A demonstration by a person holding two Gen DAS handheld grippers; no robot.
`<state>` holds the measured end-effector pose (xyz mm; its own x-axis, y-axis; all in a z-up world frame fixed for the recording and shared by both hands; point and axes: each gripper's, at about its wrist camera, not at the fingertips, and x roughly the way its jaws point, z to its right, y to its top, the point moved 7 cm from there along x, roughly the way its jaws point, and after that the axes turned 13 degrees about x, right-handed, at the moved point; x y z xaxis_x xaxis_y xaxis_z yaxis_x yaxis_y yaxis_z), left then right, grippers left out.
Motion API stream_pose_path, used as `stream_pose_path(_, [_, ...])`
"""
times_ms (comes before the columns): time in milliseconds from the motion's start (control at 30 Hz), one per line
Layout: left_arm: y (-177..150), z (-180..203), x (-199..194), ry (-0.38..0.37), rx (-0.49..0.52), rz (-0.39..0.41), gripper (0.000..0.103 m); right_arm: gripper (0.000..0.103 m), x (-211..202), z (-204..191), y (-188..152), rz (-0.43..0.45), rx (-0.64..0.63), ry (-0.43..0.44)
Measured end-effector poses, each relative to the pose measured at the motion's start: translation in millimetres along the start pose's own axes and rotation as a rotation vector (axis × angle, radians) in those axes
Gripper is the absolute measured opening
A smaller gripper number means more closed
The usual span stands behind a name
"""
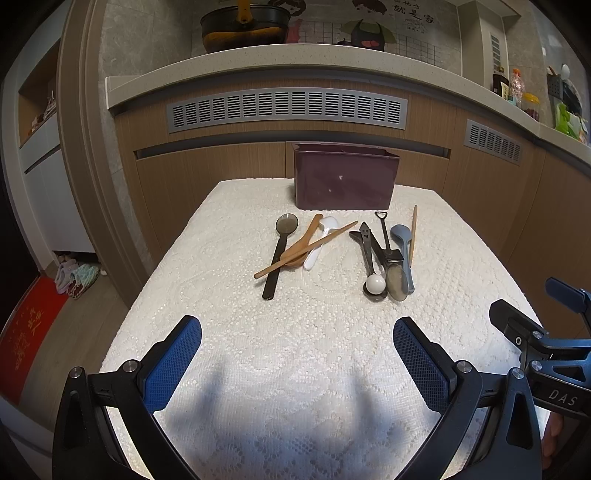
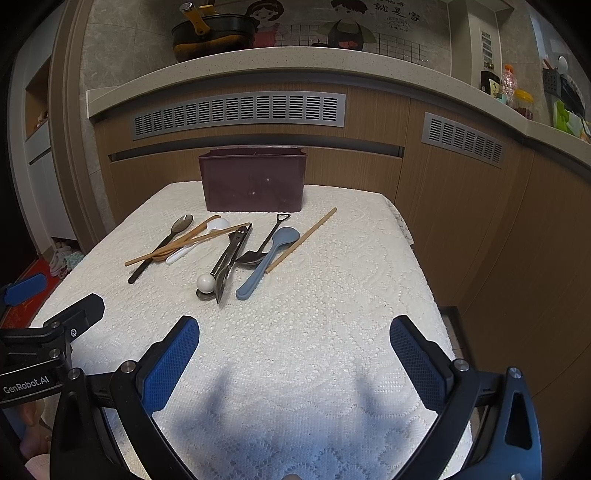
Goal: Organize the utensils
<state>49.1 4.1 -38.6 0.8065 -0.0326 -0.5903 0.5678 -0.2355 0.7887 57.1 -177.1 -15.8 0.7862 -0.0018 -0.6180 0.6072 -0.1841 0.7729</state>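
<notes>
The inside of the dark purple box [image 1: 345, 177] at the far end of the table is hidden behind its front wall, so its compartments cannot be told. The bowl of the wooden spoon [image 1: 301, 245] lies partly under a chopstick [image 1: 306, 249]. The pot [image 1: 243, 26] on the counter is cut off by the top edge. Labels on the bottles [image 1: 511, 86] at far right are too small to read.

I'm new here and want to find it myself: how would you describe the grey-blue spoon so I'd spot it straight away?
Start at the dark purple box at the far end of the white-clothed table. In front of it lie two heaps of utensils; look in the right-hand one. The grey-blue spoon is the only matte blue piece there, lying between the small black shovel-shaped spoon and a lone wooden chopstick.
</notes>
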Motion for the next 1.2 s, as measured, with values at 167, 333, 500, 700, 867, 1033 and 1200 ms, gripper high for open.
stream_pose_path(167, [-1.3, 0.4, 1.2, 0.005, 0.004, -0.010, 0.103, 0.103, 0.0, 0.5, 0.3, 0.000, -0.002, -0.001])
stream_pose_path(333, [0.9, 0.3, 6.3, 0.006, 0.016, -0.022, 0.103, 0.103, 0.2, 3.3, 3.0, 0.010, -0.013, -0.015])
stream_pose_path(500, [14.0, -3.3, 24.8, -0.027, 0.030, -0.037, 0.103, 0.103, 6.4, 1.8, 15.5, 0.028, -0.037, -0.018])
stream_pose_path(700, [53.7, -8.8, 59.7, -0.025, 0.151, 0.032, 0.103, 0.103, 29.9, -1.0, 61.2, 0.065, -0.061, 0.002])
stream_pose_path(867, [102.2, -40.1, 99.5, -0.041, 0.139, 0.040, 0.103, 0.103, 68.4, -2.1, 112.4, 0.076, -0.080, 0.009])
stream_pose_path(1033, [127.6, -82.2, 133.6, -0.058, 0.046, 0.018, 0.100, 0.102, 119.1, -19.6, 137.1, -0.003, -0.152, 0.036])
stream_pose_path(1200, [107.5, -90.8, 165.0, -0.132, 0.032, -0.102, 0.062, 0.080, 167.3, -40.8, 107.3, -0.227, -0.140, 0.158])
